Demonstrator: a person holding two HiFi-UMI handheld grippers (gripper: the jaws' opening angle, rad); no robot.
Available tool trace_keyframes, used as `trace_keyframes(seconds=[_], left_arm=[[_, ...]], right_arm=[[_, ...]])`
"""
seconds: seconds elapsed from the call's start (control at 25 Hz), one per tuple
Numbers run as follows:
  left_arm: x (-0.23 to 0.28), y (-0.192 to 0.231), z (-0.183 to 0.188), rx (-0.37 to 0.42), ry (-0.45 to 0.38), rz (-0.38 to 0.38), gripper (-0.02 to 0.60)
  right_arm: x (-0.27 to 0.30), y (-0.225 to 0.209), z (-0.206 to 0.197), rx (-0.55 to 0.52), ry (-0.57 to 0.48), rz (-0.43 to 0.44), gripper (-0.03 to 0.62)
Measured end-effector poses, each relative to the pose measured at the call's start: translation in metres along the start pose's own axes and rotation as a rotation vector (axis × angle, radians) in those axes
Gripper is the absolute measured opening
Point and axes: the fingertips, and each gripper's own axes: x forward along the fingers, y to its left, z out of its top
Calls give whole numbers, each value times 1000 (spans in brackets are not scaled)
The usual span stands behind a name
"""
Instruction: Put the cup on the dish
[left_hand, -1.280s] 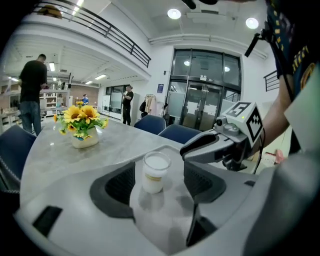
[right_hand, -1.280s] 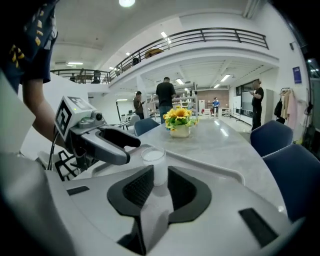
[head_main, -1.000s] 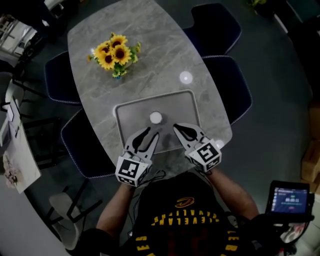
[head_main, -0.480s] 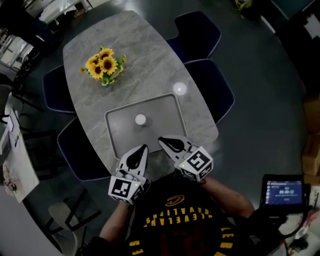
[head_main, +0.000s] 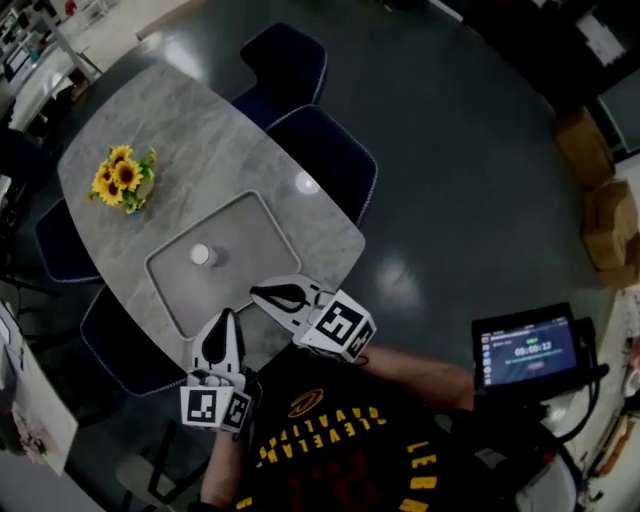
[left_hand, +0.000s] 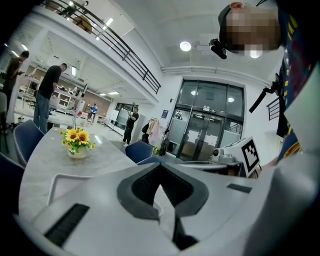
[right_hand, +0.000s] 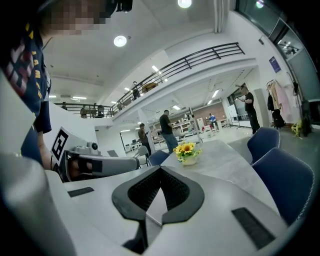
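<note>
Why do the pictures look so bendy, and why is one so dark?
Head view: dim, with black corners, and lamp glare shines on the floor. Left gripper view: the wide lens curves the railing, and the left hand-held gripper looks soft up close. Right gripper view: same curving; the ceiling lamp blooms bright.

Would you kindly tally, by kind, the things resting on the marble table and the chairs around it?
Tray: 1
Cup: 1
Sunflower bouquet: 1
Blue chairs: 4
Total: 7
</note>
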Motion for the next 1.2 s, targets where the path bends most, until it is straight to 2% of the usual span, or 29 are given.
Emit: trace_keyframes(seconds=[0.32, 0.48, 0.72, 1.0, 1.2], left_arm=[[-12, -74, -14, 15, -17, -43, 2], [-22, -103, -25, 35, -7, -36, 2], [-75, -169, -22, 53, -50, -35, 2], [-72, -179, -23, 117, -103, -11, 2], [-76, -187, -34, 142, -111, -28, 2]], right_arm=[[-70, 12, 8, -32, -70, -24, 8], [-99, 23, 7, -48, -86, -17, 8], [-166, 77, 21, -92, -116, -22, 8], [-176, 75, 21, -193, -197, 20, 8], [-198, 76, 13, -153, -199, -31, 8]])
